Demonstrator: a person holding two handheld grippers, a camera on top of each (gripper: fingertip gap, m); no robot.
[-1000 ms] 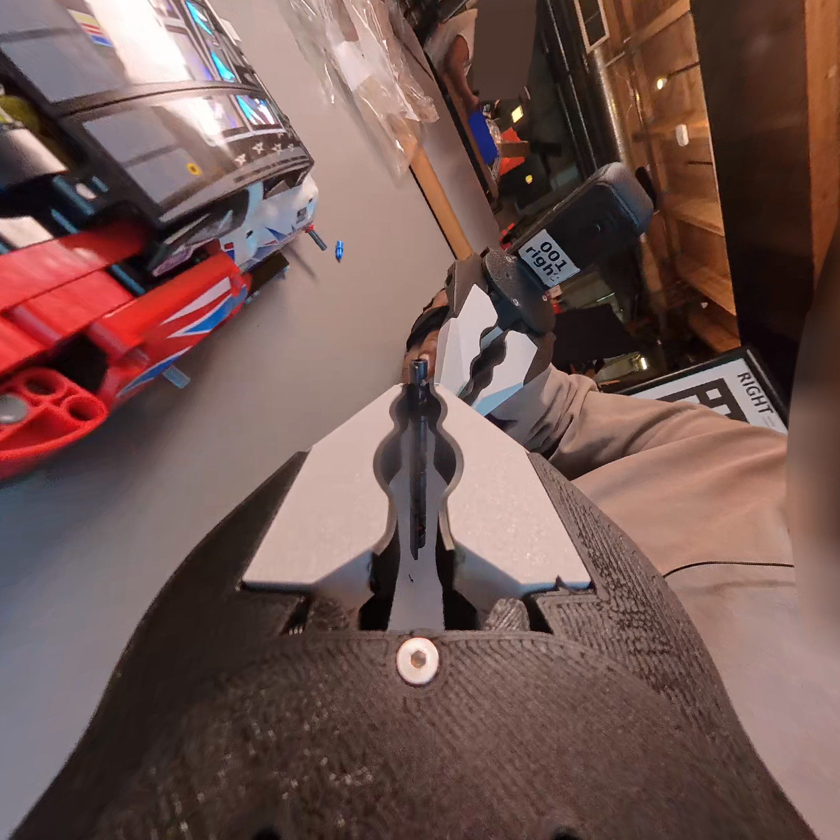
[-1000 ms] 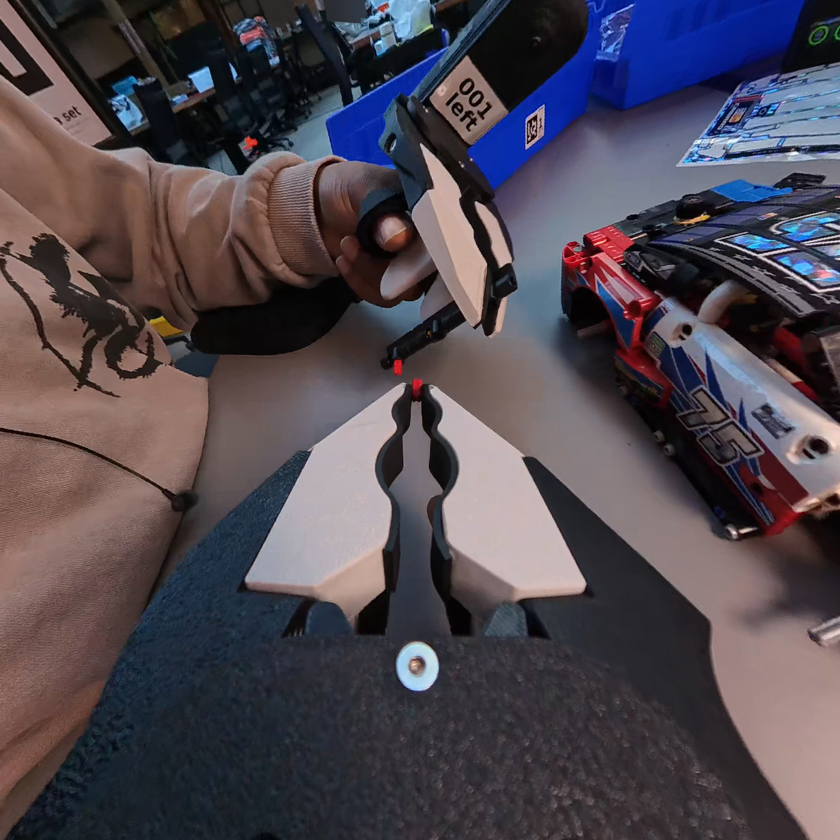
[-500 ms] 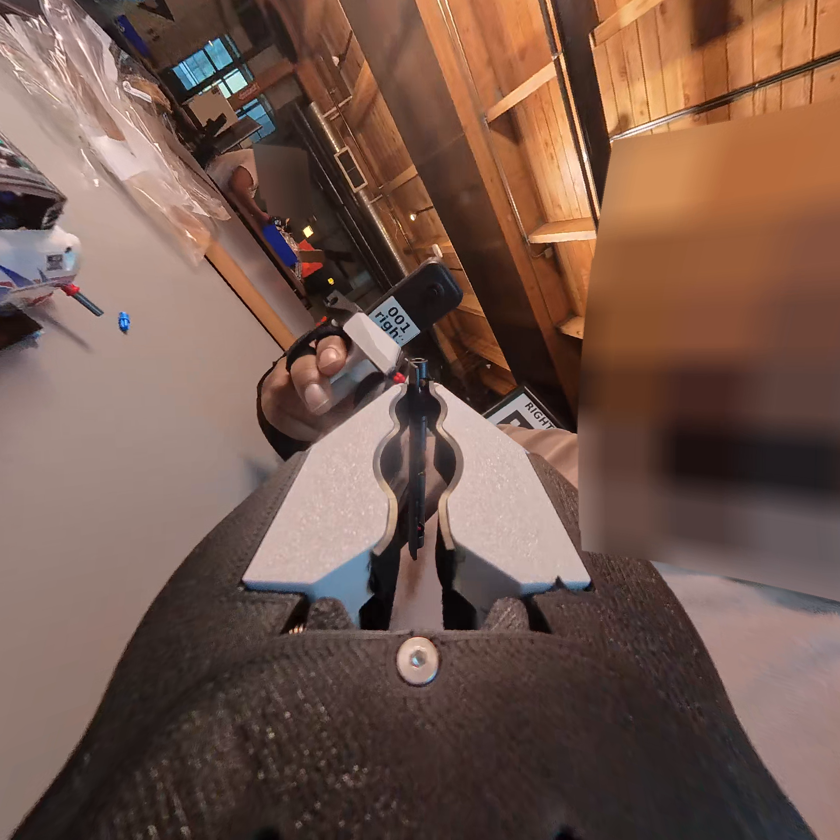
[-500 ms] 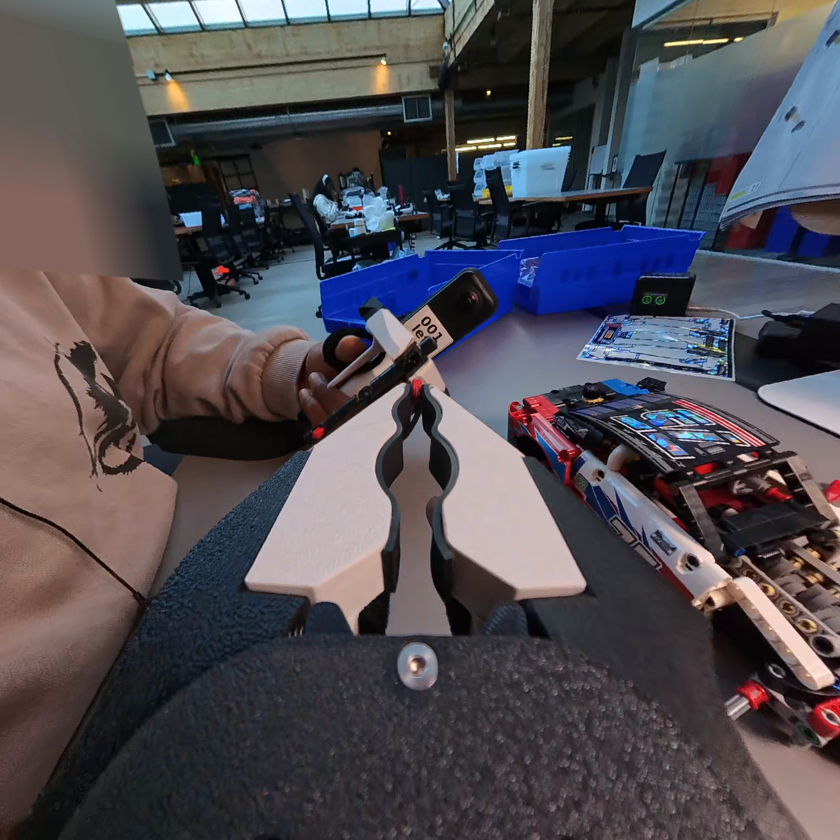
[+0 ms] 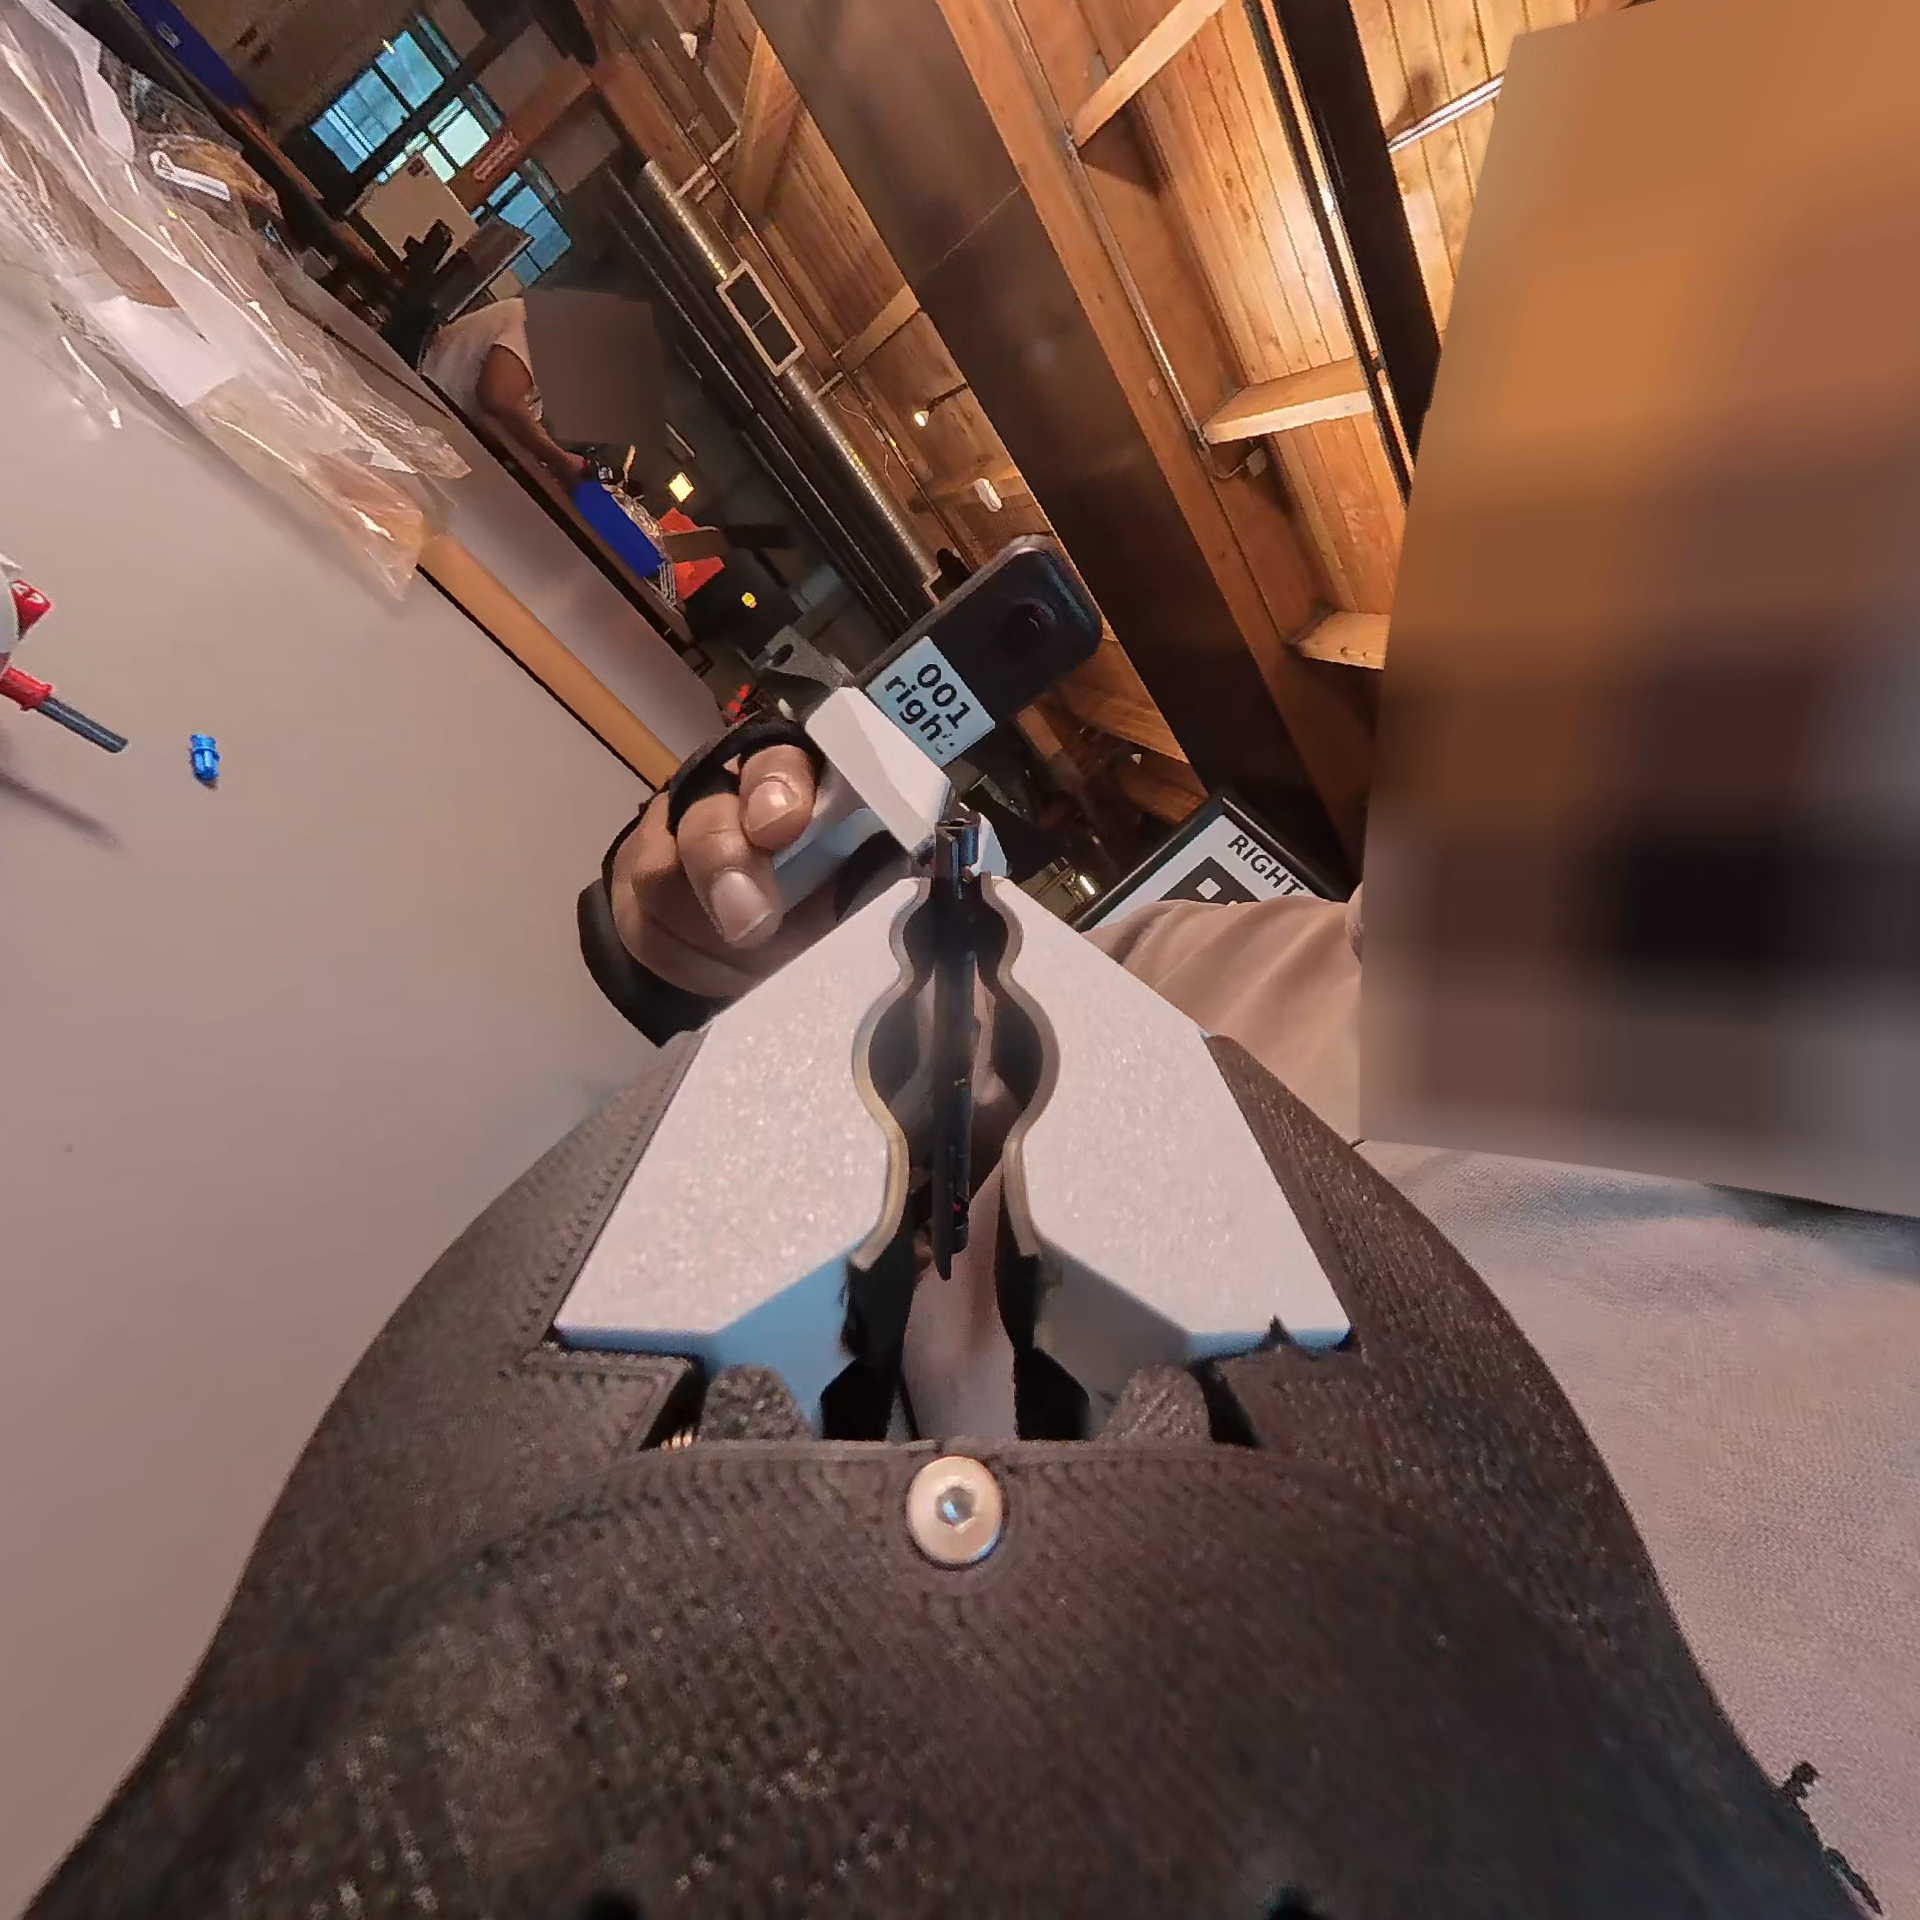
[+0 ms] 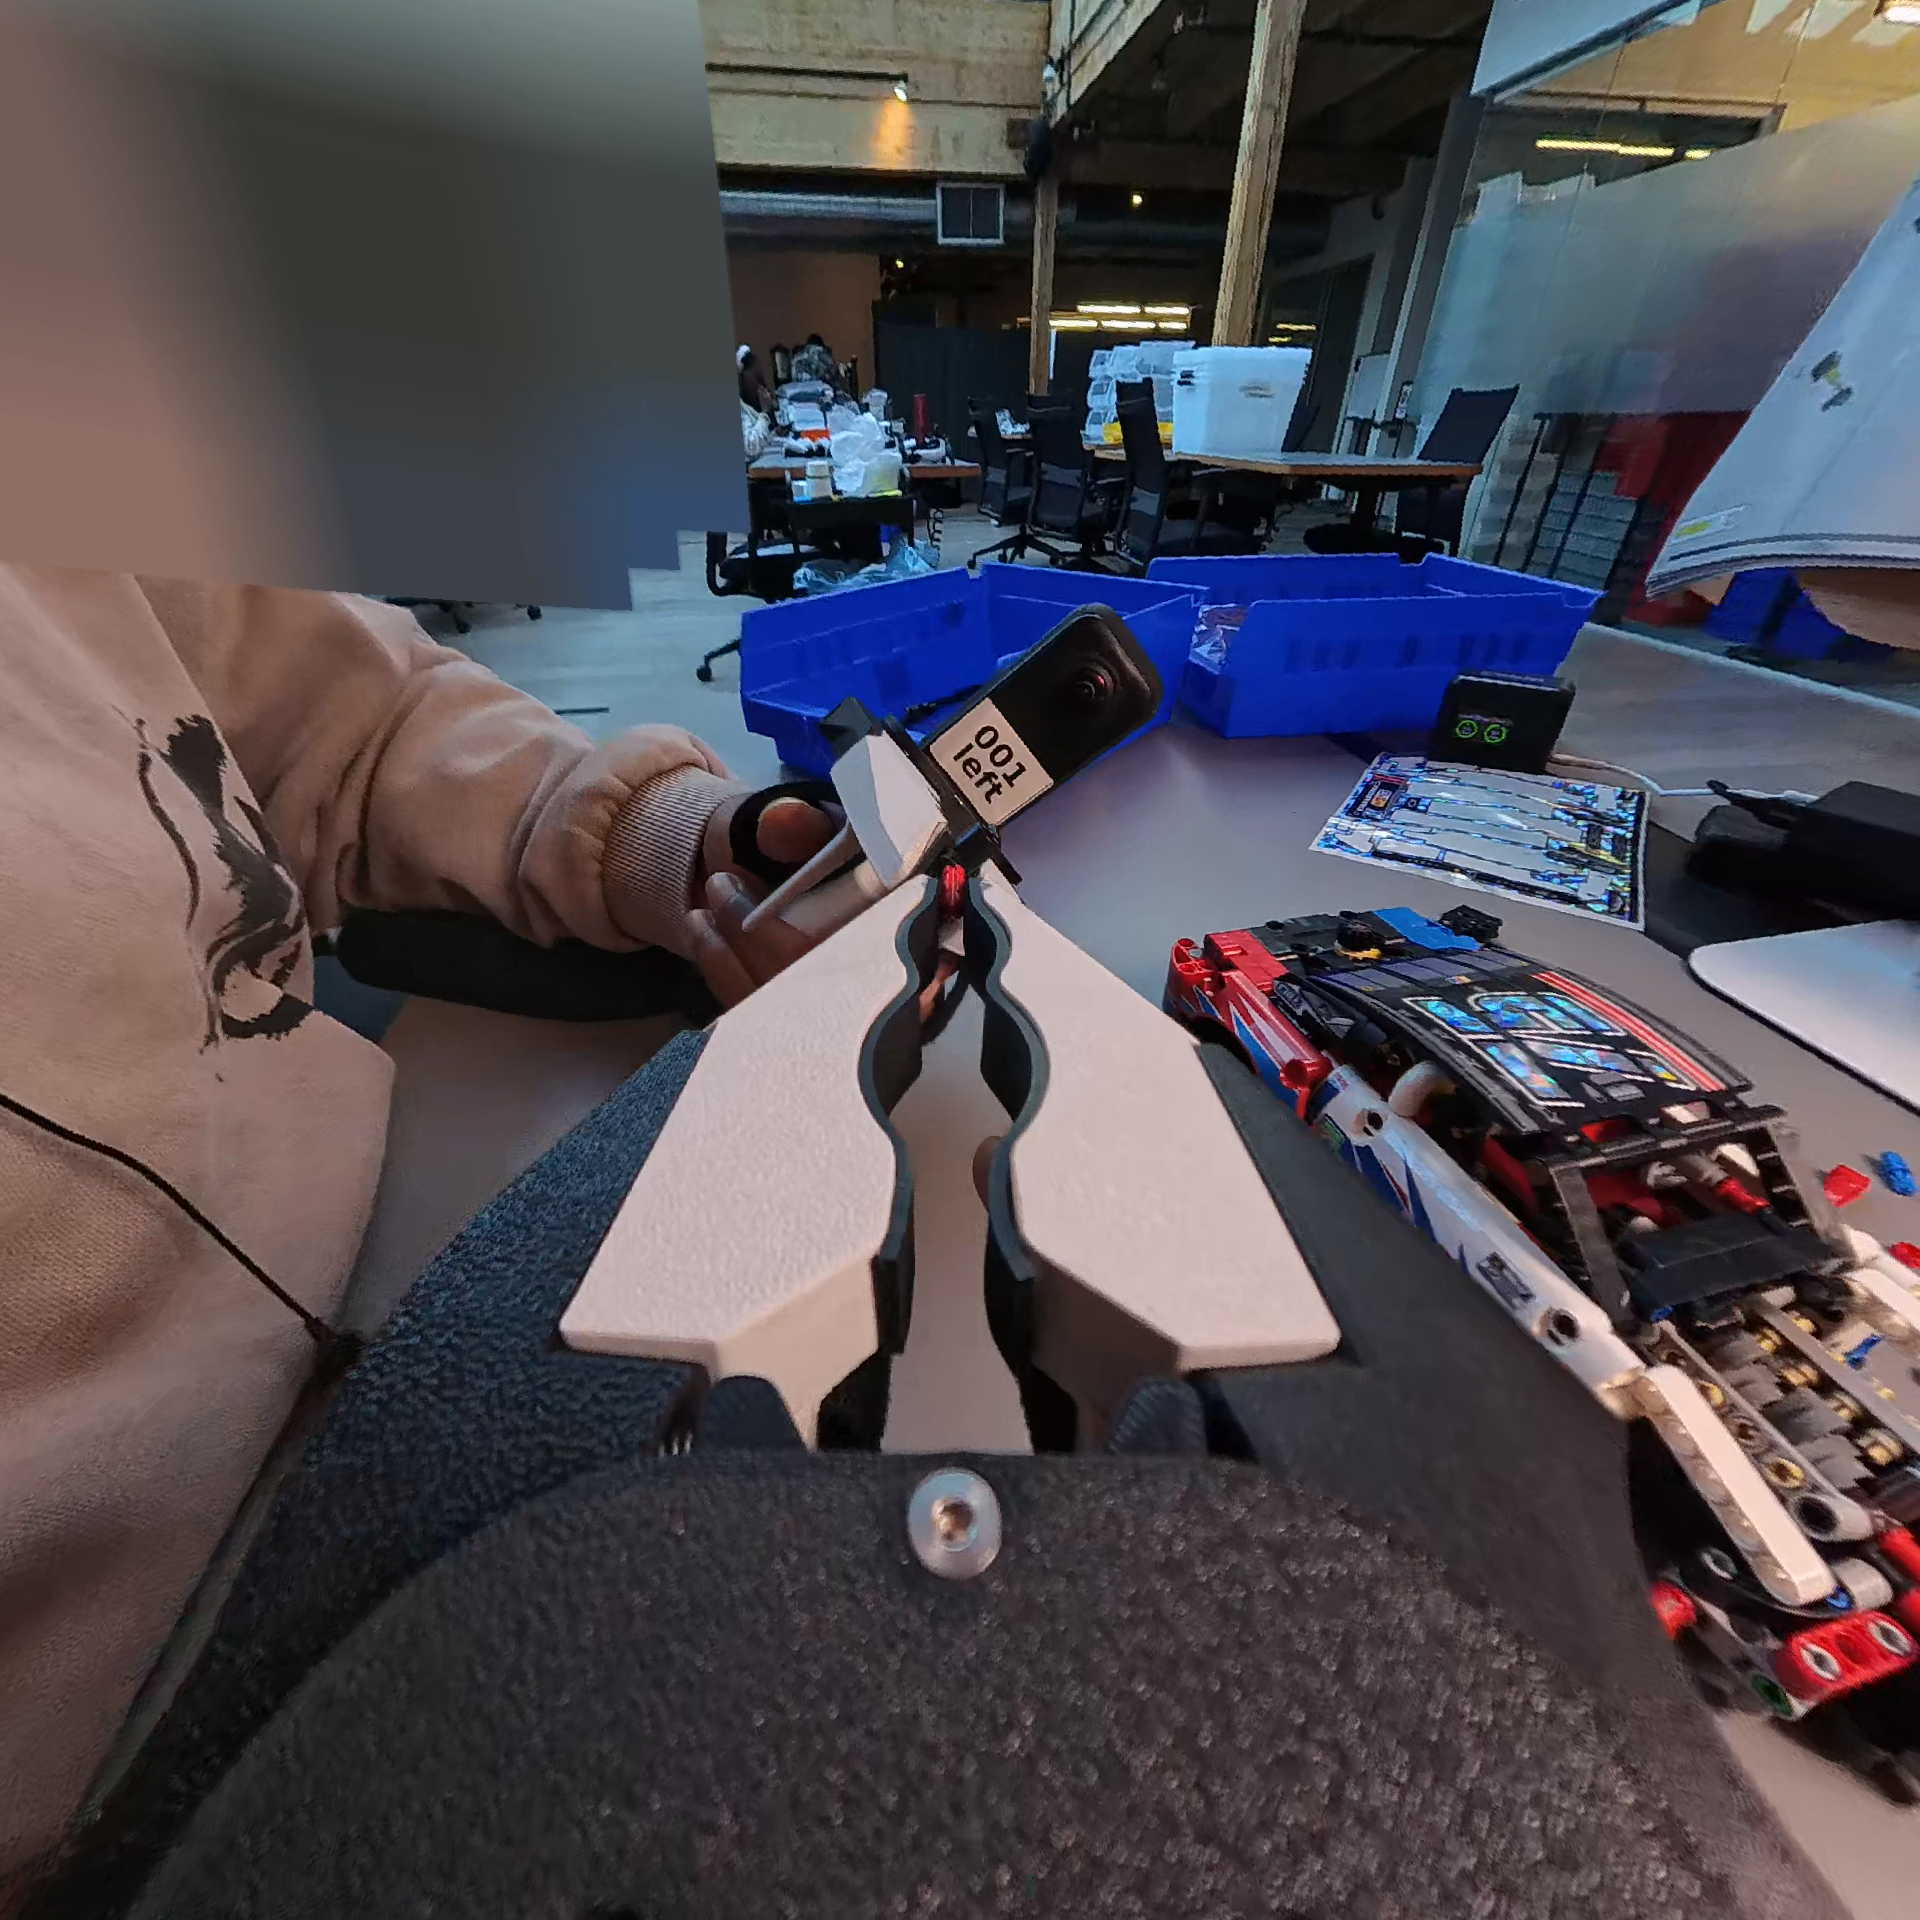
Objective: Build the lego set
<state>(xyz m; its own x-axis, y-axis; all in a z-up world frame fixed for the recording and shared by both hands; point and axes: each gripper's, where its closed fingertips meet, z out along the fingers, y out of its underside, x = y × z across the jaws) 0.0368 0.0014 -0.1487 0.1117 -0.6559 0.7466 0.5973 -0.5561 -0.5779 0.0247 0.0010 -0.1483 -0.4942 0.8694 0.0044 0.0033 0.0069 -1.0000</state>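
My left gripper point(image 5: 954, 883) is shut on a thin black lego beam point(image 5: 951, 1039) that lies lengthwise between its fingers and sticks out a little past the tips. My right gripper point(image 6: 951, 896) is shut on a small red pin point(image 6: 950, 885) at its very tip. The two grippers meet tip to tip in the air above the table, so the red pin touches the end of the black beam point(image 6: 982, 844). The right gripper also shows in the left wrist view point(image 5: 883, 748), and the left gripper in the right wrist view point(image 6: 894, 821). The red, white and blue lego car point(image 6: 1507, 1143) stands on the table to the right.
Two blue bins point(image 6: 1371, 644), a sticker sheet point(image 6: 1486, 831) and a small black device point(image 6: 1496, 717) lie at the back of the grey table. Loose small pieces point(image 6: 1860, 1184) lie beside the car. A blue pin point(image 5: 205, 756) and plastic bags point(image 5: 208, 343) show in the left wrist view.
Both grippers rose from the table and tilted upward, and their tips came together. The red pin, a gap away from the black beam a second ago, now touches its end.
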